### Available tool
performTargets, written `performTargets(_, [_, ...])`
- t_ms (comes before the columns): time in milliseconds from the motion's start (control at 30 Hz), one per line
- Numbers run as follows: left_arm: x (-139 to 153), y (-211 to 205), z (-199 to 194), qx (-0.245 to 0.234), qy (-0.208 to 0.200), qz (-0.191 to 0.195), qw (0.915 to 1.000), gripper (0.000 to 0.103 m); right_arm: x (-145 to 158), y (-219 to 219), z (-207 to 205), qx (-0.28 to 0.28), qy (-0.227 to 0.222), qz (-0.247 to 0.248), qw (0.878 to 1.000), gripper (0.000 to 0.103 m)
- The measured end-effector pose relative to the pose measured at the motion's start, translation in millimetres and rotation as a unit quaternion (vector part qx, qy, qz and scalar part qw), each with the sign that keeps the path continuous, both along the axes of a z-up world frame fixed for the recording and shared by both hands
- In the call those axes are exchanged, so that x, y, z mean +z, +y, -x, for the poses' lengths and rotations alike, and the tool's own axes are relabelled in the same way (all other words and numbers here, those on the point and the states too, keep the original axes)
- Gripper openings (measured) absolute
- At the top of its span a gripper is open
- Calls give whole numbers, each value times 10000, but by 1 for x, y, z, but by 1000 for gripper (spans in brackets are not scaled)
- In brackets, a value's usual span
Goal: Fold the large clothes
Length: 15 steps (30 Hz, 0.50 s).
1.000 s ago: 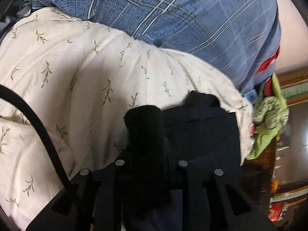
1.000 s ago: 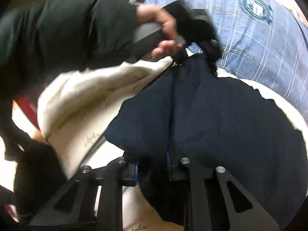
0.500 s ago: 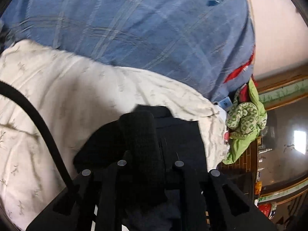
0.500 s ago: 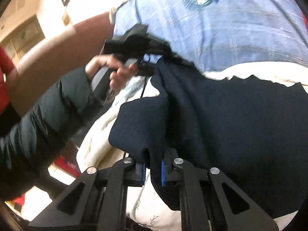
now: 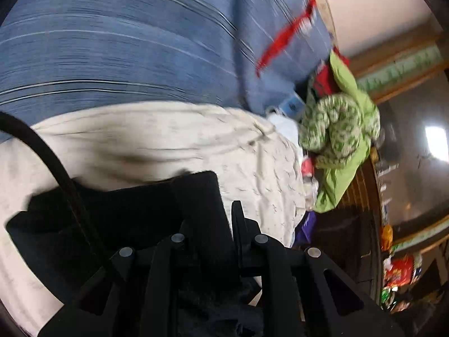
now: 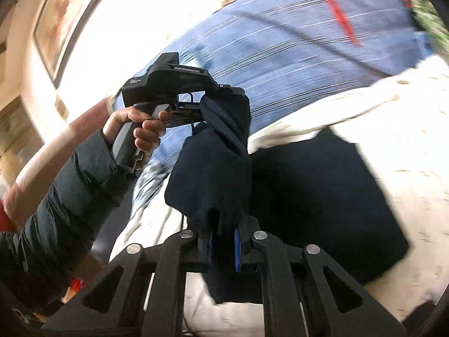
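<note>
Holding one dark navy garment (image 6: 322, 196) between both tools: soft, limp knit, light, drapes and sags wherever it's unsupported, so judged best taken at corners/hems w/ a full pinch, not mid-panel.

Left gripper (image 5: 221, 224): fingers nearly together, clamped on a thick bunched fold of the cloth, which sticks up past the tips and spreads away to their left. In the right-wrist view the same tool sits at the garment's top corner, a hand (image 6: 134, 132) in a dark padded sleeve (image 6: 64, 196) on its handle; fabric hangs twisted below it.

Right gripper (image 6: 223, 244): blue pads close together, pinching a hem edge; rest of the garment lies beyond and right of the tips on the cream sheet (image 6: 393, 118).

Room: sheet is open ahead of both tips; blue striped duvet (image 5: 126, 42) rises beyond. Right of the left fingers the bed edge is near, w/ a green bundle (image 5: 336, 129) just past it. Cable (image 5: 50, 165) crosses left of the left fingers, possible snag.
</note>
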<state>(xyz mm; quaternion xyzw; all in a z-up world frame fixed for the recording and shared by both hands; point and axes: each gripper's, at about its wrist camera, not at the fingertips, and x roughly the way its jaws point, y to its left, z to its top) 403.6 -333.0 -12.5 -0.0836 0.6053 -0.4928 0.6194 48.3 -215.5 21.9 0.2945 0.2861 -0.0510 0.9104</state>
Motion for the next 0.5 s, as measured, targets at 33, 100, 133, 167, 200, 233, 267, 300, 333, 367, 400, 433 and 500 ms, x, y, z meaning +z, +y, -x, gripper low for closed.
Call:
performTargets(33, [-5,-19,6,-87,-32,-60,9999,14,-2,-15,12,-201,-5,-73,9998,11])
performTargets(100, [-22,-55,16,-200,-29,-259,9995,14,-9,-39,27,-516,96,-148,9985,11])
performTargets(133, [-37,-77,22,-254,-19,-457,9986,17,-17,-52,34,-673,199,-220,9973,11])
performTargets(167, [-50,-90,26,-255,11,-612,9978,22,-26,-63,38,-808,312,-296,9958,11])
performTargets(200, [-59,-98,30,-243,40,-696,9973,34,-42,-74,42,-952,487,-430,9933,11])
performTargets(233, [-73,-110,33,-209,166,-835,9962,51,-54,-80,45,-1020,617,-537,9914,12])
performTargets(267, [-79,-113,36,-189,241,-888,9956,57,-65,-86,45,-1106,751,-651,9889,14])
performTargets(300, [-85,-114,37,-145,335,-954,9948,63,-78,-90,45,-1167,915,-774,9859,23])
performTargets(333, [-83,-114,37,-62,378,-957,9947,64,-88,-93,46,-1213,1041,-887,9832,29])
performTargets(367, [-81,-111,38,-28,367,-922,9951,65,-92,-96,47,-1246,1042,-971,9819,30])
performTargets(400, [-71,-106,36,15,299,-832,9961,70,-92,-97,50,-1260,1034,-986,9817,33])
performTargets(433, [-55,-99,33,99,141,-727,9972,74,-89,-96,51,-1282,1053,-935,9817,41])
performTargets(500, [-23,-79,27,373,-213,-530,9977,82,-78,-96,56,-1365,1038,-808,9819,50])
